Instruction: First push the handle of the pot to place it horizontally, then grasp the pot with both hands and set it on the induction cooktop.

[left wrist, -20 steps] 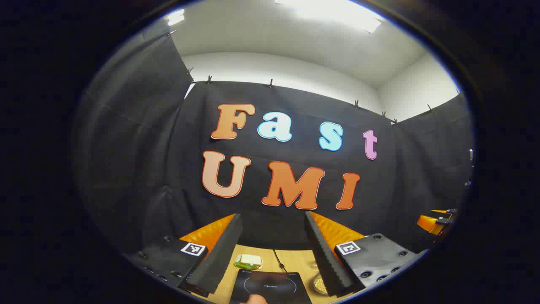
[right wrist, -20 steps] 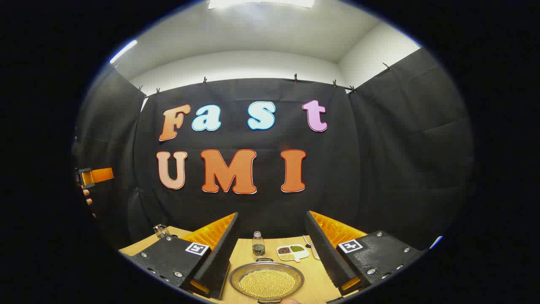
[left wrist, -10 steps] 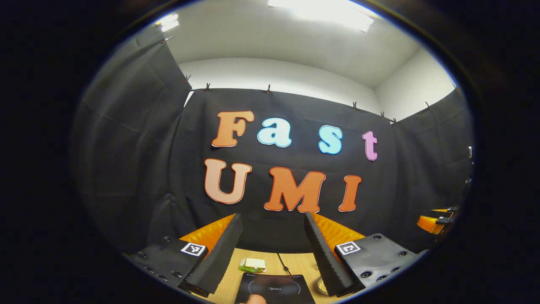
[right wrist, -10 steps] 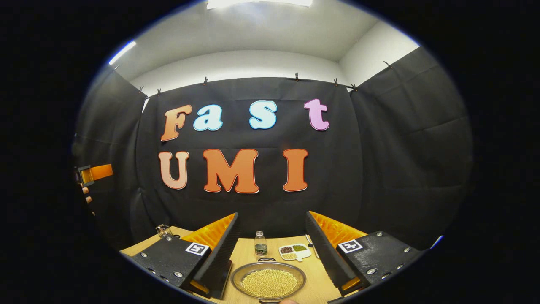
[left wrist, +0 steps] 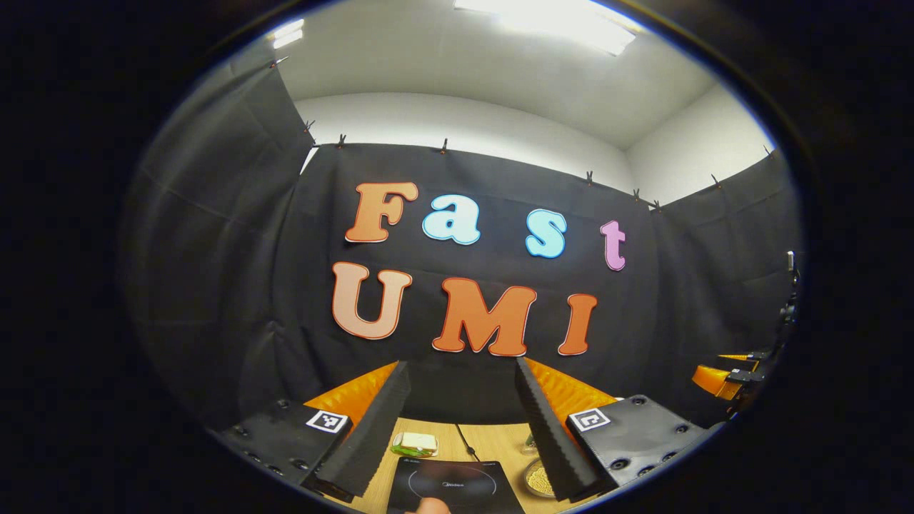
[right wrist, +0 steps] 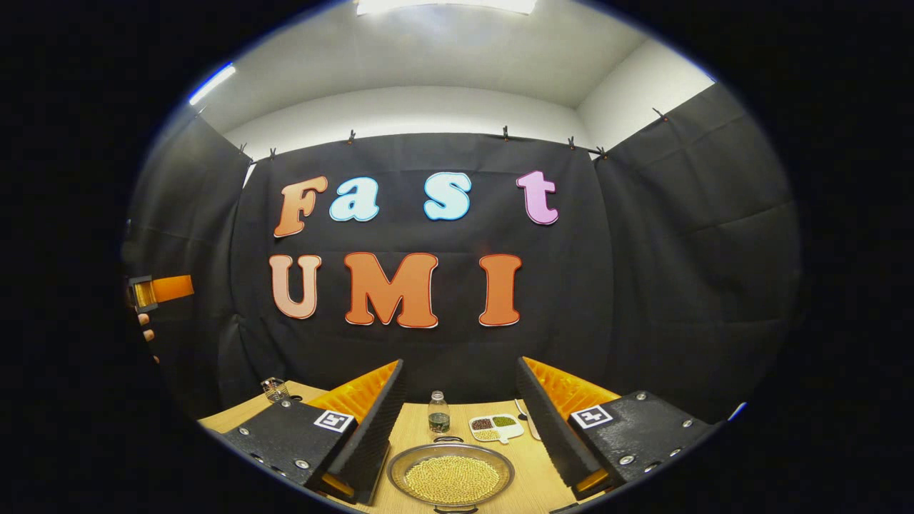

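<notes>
Both views are evenly and brightly lit from above: a ceiling light panel (left wrist: 546, 25) glares white, blown out with no detail, and a second strip (right wrist: 212, 83) glows at the ceiling's left edge in the right gripper view. Below the panel the black cloth wall (right wrist: 428, 343) soaks up the light and reads flat. The tabletop (right wrist: 418, 428) under it is softly lit, its shadows faint. Focus is sharp throughout. Fisheye distortion bends the wall's seams outward toward the rim.
</notes>
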### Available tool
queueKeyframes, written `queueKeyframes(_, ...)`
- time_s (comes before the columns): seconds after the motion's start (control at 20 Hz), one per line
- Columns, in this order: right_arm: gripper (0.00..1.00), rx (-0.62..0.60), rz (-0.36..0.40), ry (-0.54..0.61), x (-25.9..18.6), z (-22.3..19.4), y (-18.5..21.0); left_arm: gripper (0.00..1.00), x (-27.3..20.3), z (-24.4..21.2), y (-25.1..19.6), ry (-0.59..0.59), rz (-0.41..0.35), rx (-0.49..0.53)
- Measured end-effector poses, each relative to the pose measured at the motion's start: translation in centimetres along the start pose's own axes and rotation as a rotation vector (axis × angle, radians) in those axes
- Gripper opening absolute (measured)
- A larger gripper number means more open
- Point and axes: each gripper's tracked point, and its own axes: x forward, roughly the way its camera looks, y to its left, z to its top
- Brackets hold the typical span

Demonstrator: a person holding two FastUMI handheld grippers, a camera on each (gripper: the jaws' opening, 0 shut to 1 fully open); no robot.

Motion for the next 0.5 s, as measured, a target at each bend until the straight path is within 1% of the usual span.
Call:
queueKeyframes(0.15, 0.89, 0.001, 0.023, 0.002, -0.2, -0.2, 0.4, 0.98, 0.1, -0.3, 0.0, 0.006, -0.001, -0.006)
queueKeyframes(0.3, 0.79, -0.005, 0.064, 0.011, -0.2, -0.6, 1.3, 0.98, 0.2, -0.5, -0.1, 0.011, -0.003, -0.006)
queueKeyframes(0.35, 0.73, -0.003, 0.079, 0.011, -0.2, -0.7, 1.6, 0.98, 0.3, -0.6, -0.2, 0.013, -0.005, -0.003)
queueKeyframes(0.45, 0.64, -0.002, 0.098, 0.008, -0.4, -0.8, 1.9, 0.97, 0.2, -0.6, -0.4, 0.015, -0.009, 0.001)
queueKeyframes(0.5, 0.58, -0.005, 0.099, 0.008, -0.4, -1.1, 2.0, 0.96, 0.2, -0.7, -0.4, 0.014, -0.010, 0.003)
